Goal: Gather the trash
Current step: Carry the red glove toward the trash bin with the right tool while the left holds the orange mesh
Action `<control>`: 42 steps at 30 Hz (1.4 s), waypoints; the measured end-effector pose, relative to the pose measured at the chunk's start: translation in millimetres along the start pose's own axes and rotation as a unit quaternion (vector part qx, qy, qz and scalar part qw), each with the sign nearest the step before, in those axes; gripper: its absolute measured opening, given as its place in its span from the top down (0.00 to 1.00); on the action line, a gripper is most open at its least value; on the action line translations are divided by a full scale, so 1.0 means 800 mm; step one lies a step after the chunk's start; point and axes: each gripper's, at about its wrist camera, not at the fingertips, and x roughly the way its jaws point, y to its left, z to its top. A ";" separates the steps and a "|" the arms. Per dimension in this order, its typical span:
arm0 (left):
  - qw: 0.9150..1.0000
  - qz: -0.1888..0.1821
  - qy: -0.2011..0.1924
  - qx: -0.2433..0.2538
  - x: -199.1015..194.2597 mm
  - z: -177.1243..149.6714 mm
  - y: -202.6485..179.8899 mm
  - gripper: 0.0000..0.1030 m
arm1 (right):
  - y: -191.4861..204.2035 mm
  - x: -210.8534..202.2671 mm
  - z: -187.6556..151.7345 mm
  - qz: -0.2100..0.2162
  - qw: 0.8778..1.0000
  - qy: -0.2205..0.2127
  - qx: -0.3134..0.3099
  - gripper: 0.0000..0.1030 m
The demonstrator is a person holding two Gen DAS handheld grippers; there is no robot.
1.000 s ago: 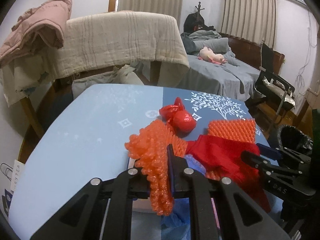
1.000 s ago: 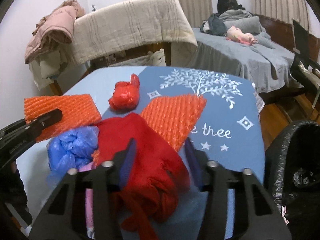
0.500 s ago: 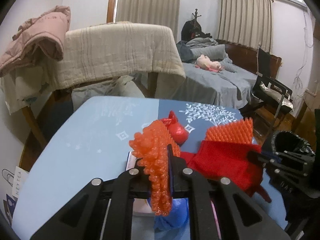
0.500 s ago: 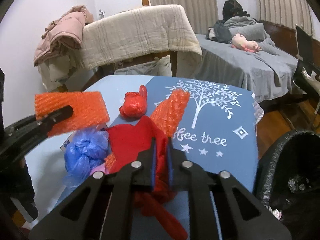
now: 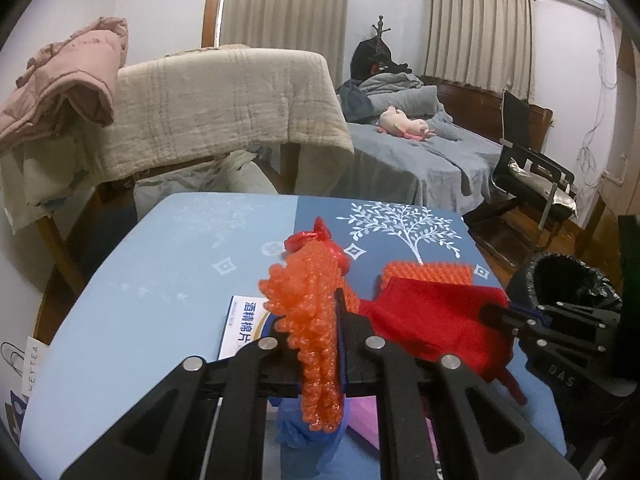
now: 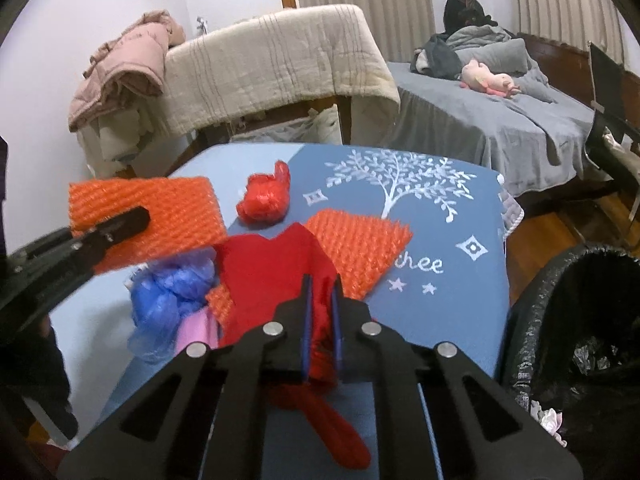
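The bench (image 6: 452, 300) wears a blue cloth, pale on its left half and darker on the right, where a white tree and the letters "thee" are printed. Just past its near right corner stands a bin (image 6: 576, 344) lined with a black bag, with crumpled scraps lying at the bottom.

At the near edge of the bench the left gripper (image 5: 335, 322) is clamped on an orange foam net (image 5: 316, 320), held edge-on and clear of the cloth. Below it lie a white box (image 5: 244, 326) with blue print, a crumpled blue bag (image 6: 172, 292) and something pink (image 6: 196, 330). To the right of the blue bag the right gripper (image 6: 320, 300) is pinched tight on a red cloth (image 6: 264, 276), whose loose tail hangs beneath the fingers while the rest rises in a fold ahead of them. A second orange foam net (image 6: 356, 244) lies flat on the bench just beyond the red cloth, partly tucked under it. Farther toward the bench's middle sits a knotted red bag (image 6: 262, 200).

Behind the bench a beige blanket (image 5: 224, 108) is draped over a wooden frame, with a pink jacket (image 5: 64, 88) heaped to its left. To the blanket's right is a bed (image 6: 500, 124) in grey sheets carrying a pink soft toy (image 6: 486, 80), and curtains (image 5: 478, 36) hang on the far wall.
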 end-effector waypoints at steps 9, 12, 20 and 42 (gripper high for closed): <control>1.000 -0.008 -0.024 0.006 -0.023 0.015 -0.015 0.89 | 0.003 -0.053 0.029 0.020 0.998 -0.052 0.001 0.93; 0.999 -0.011 -0.030 0.007 -0.031 0.019 -0.021 0.89 | 0.003 -0.062 0.035 0.021 0.998 -0.059 -0.001 0.93; 0.999 -0.018 -0.027 0.013 -0.038 0.015 -0.032 0.89 | -0.003 -0.057 0.025 0.016 0.999 -0.041 0.009 0.93; 0.996 -0.063 -0.051 0.035 -0.064 0.041 -0.100 0.89 | -0.044 -0.160 0.041 -0.016 0.994 -0.108 0.013 0.93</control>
